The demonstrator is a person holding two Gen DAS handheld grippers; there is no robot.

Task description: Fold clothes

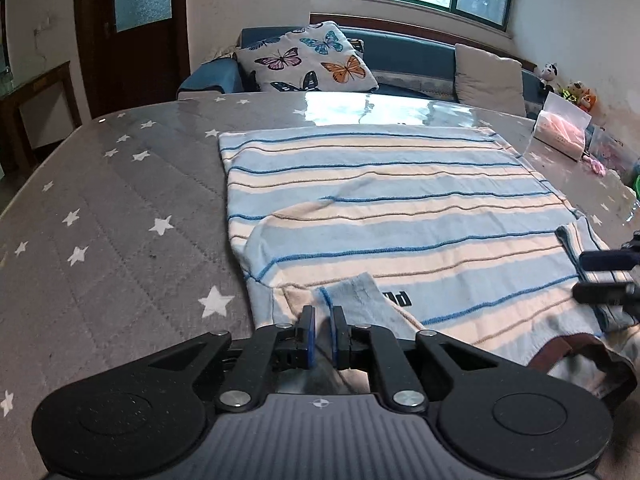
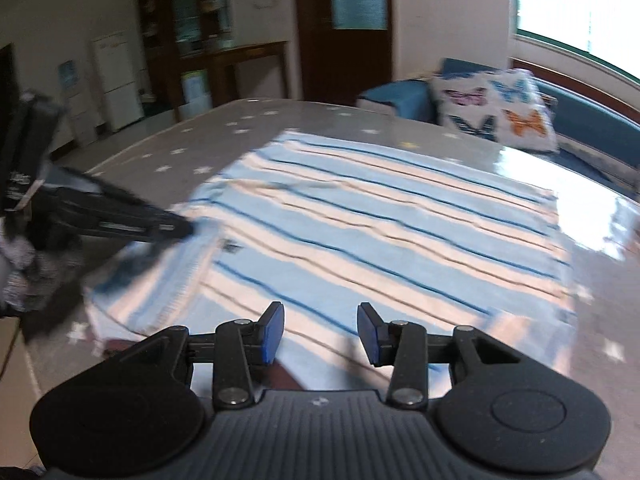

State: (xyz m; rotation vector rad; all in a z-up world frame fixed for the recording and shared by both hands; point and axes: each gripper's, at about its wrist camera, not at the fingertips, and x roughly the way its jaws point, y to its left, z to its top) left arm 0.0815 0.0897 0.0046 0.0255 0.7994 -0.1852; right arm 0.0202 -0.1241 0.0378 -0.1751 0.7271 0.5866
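Note:
A blue, cream and tan striped knit garment (image 1: 380, 216) lies flat on the table, sleeves folded in over its body. My left gripper (image 1: 323, 314) is shut on the cuff of the left sleeve (image 1: 352, 300) at the garment's near edge. My right gripper (image 2: 320, 314) is open and empty, just above the garment (image 2: 380, 232) near its near edge. The right gripper's fingers (image 1: 608, 276) show at the right edge of the left wrist view, by the folded right sleeve. The left gripper (image 2: 176, 230) shows at the left of the blurred right wrist view.
The table (image 1: 120, 208) has a grey star-print cover under glossy clear film. A tissue pack (image 1: 560, 132) and small toys sit at its far right. Behind it stands a blue sofa with a butterfly cushion (image 1: 308, 60). A dark brown band (image 1: 576, 348) lies at the near right.

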